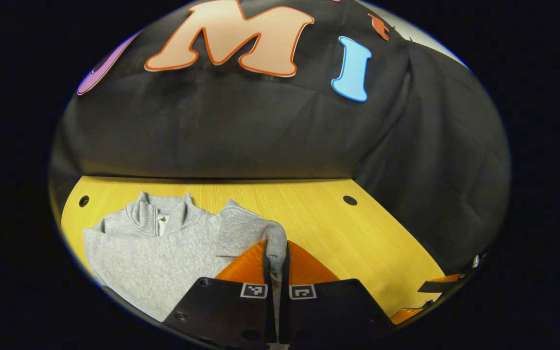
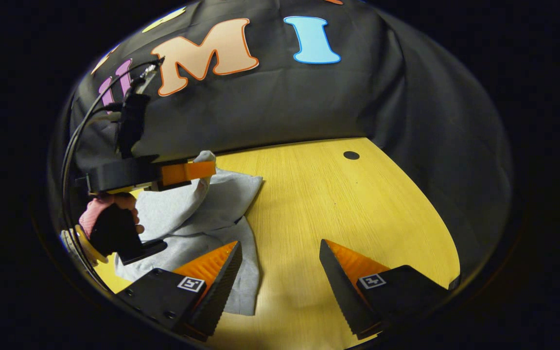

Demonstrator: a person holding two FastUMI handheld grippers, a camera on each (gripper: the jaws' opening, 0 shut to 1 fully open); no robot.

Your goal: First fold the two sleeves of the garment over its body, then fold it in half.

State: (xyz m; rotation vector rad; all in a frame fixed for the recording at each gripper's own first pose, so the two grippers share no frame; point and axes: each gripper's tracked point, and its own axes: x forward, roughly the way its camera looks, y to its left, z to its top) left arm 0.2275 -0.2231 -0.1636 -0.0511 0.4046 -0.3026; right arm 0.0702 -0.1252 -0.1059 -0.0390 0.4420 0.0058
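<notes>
A grey zip-neck sweatshirt (image 1: pixel 163 243) lies flat on the yellow wooden table (image 1: pixel 348 233), collar toward the far wall. In the left gripper view my left gripper (image 1: pixel 276 265) is shut on one sleeve (image 1: pixel 248 228), whose fabric is pinched between the fingers and lifted off the table. The right gripper view has that left gripper (image 2: pixel 197 171) at the left, held by a hand (image 2: pixel 102 209), with the sleeve (image 2: pixel 197 194) hanging from its tip. My right gripper (image 2: pixel 280 250) stands open low over the table, its left finger above the sweatshirt's edge (image 2: pixel 246 287), nothing between its fingers.
Black cloth walls close the table at the back and right. Round holes sit in the tabletop (image 1: pixel 350 200) (image 1: pixel 83 201). Bare wood stretches right of the sweatshirt (image 2: pixel 358 204). A cable (image 2: pixel 80 131) runs from the left gripper's body.
</notes>
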